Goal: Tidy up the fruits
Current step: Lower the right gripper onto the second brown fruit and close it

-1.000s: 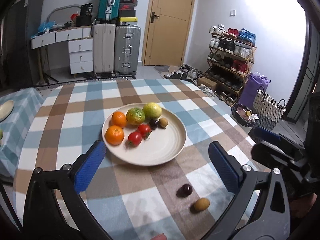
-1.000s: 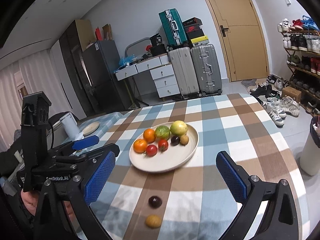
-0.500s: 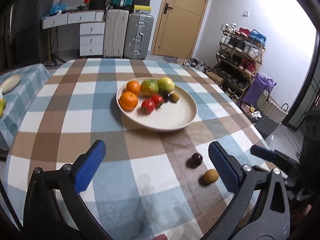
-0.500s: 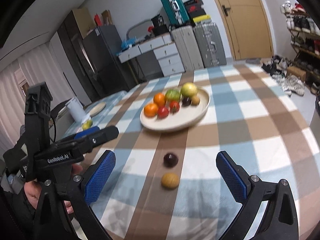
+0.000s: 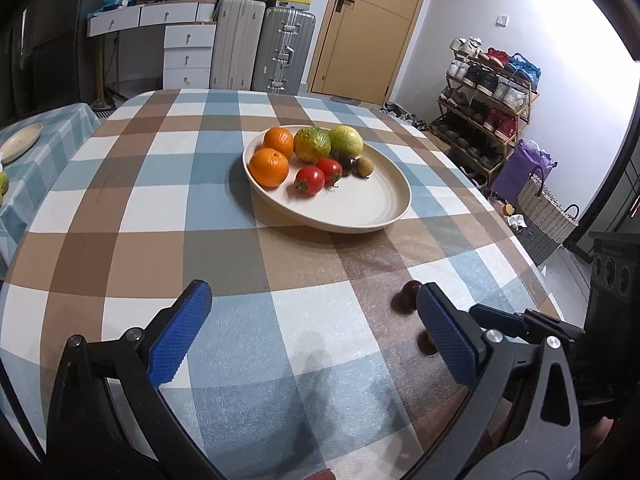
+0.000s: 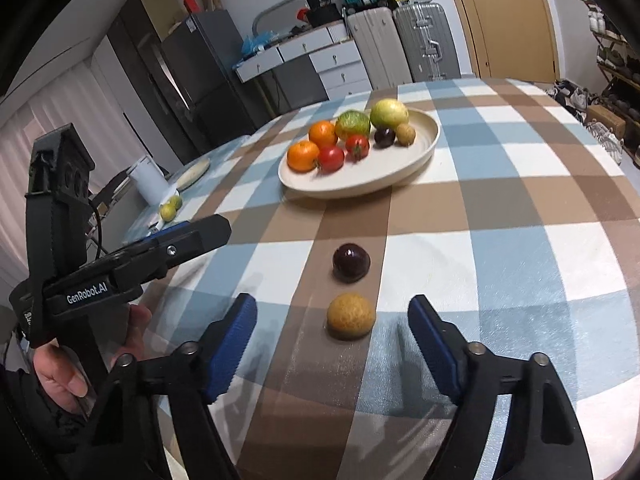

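The right gripper [image 6: 332, 344] has its jaws spread wide, holding nothing, low over the checked cloth [image 6: 500, 184]. A tan fruit [image 6: 351, 316] lies on the cloth between and just ahead of its blue pads [image 6: 232, 344], touching neither. Just beyond it, apart from it, lies a dark plum [image 6: 351, 262]. Both sit on a brown stripe, well short of the plate [image 6: 360, 184]. The plate holds two oranges [image 6: 303, 155], two tomatoes [image 6: 331, 158], a green-orange fruit [image 6: 352, 124], a yellow-green fruit [image 6: 389, 113], a second dark plum [image 6: 384, 137] and a second small tan fruit [image 6: 405, 134], all grouped on its far-left part; the near part is bare. The left gripper [image 5: 308, 332] is also wide and empty, hovering over the near cloth [image 5: 120, 220]. In its view the loose plum [image 5: 406, 300] shows beside its right pad [image 5: 444, 340], which hides most of the loose tan fruit [image 5: 425, 343]; the plate [image 5: 360, 208] is farther ahead. In the right view the left gripper [image 6: 188, 236] appears at the left, held by a hand [image 6: 80, 364]. Suitcases [image 5: 264, 48] and a door [image 5: 372, 28] stand behind the table.
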Available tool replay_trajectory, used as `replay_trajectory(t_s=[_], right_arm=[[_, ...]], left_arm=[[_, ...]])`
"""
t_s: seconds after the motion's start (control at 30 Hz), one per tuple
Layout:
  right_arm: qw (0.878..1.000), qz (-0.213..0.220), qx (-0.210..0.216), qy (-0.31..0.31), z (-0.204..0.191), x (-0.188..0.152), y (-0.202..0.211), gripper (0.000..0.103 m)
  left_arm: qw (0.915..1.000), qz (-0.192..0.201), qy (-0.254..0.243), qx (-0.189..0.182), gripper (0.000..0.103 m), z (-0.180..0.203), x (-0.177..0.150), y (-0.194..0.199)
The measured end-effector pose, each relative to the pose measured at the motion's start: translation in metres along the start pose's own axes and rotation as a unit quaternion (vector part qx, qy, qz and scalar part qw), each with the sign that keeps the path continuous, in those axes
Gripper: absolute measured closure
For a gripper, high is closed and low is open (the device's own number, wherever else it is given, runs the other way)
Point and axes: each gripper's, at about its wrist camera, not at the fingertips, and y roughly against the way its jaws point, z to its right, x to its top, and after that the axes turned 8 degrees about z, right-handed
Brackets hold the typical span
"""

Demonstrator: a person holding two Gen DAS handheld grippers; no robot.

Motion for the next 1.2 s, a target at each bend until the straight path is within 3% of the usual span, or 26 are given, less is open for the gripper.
replay_trajectory(t_s=[0.23,0.37,0.5,0.77,1.2], right_arm=[[1.0,-0.014,-0.004,0.008,-0.001,-0.001,-0.008,0.051],[1.0,-0.018,-0.01,0.011,-0.001,-0.002,-0.011,0.058],[0.999,-0.024,-0.016,0.012,0.002,-0.003,-0.015,0.073],[1.0,-0.015,-0.006,-0.003,0.01,-0.002,-0.012,0.075],[0.999,0.04,0.0,-0.035,0.036,0.014,0.021,0.075]], left_arm=[[1.0,-0.009,0.003,-0.001,0.001,-0.003,-0.003,-0.007],[0.9999,-0.013,0.002,-0.001,0.001,-0.003,-0.004,-0.01],[0.9999,-0.017,0.0,-0.001,0.001,-0.004,-0.005,-0.013],[0.9997,-0.024,-0.009,-0.002,0.001,0.001,-0.006,-0.02],[0.9964,-0.06,-0.055,-0.026,0.001,0.036,-0.004,-0.052]])
